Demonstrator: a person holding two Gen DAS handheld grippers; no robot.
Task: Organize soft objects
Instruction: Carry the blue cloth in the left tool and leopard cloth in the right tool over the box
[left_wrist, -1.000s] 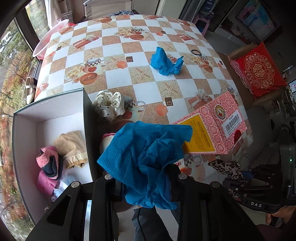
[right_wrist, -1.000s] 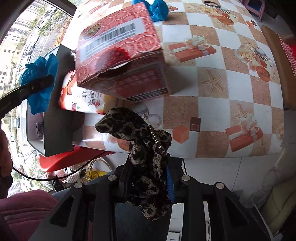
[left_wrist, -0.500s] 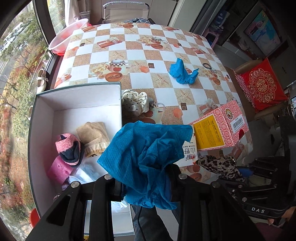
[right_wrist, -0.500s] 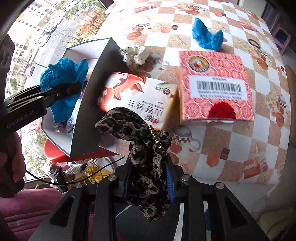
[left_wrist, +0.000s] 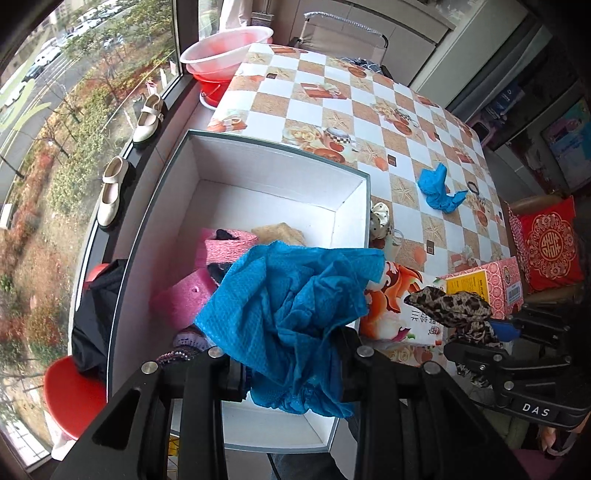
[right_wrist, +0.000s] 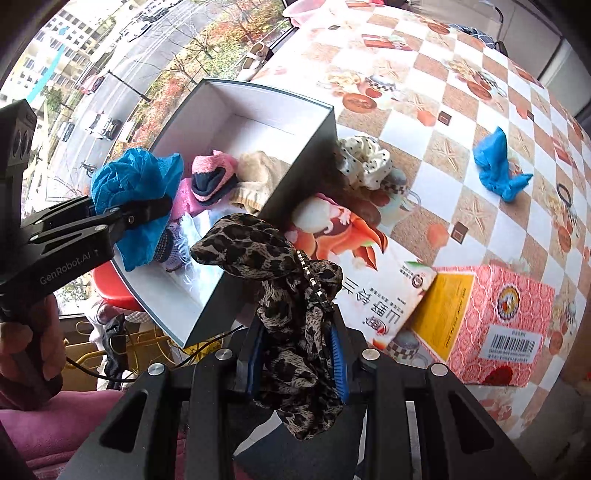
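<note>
Left wrist view: the left gripper (left_wrist: 291, 373) pinches a crumpled blue cloth (left_wrist: 295, 310) above the open white box (left_wrist: 347, 221) on the checkered table (left_wrist: 369, 110). Right wrist view: the right gripper (right_wrist: 299, 354) clamps a leopard-print scrunchie (right_wrist: 284, 280) just outside the box's near wall, over a printed carton (right_wrist: 365, 266)

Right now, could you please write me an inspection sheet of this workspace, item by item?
Surface: table under a checkered printed cloth.
Job's things: white box holds pink and beige soft items; blue cloth in the left gripper, above the box; leopard fabric in the right gripper; second blue cloth and dotted scrunchie lie on the table.
Clutter: red patterned carton, printed pack, black hair tie.
Grippers: both shut on their fabric.
Cables: thin black cable below the box.
Surroundings: window, pale shoes on the sill, pink basin, red cushion.
</note>
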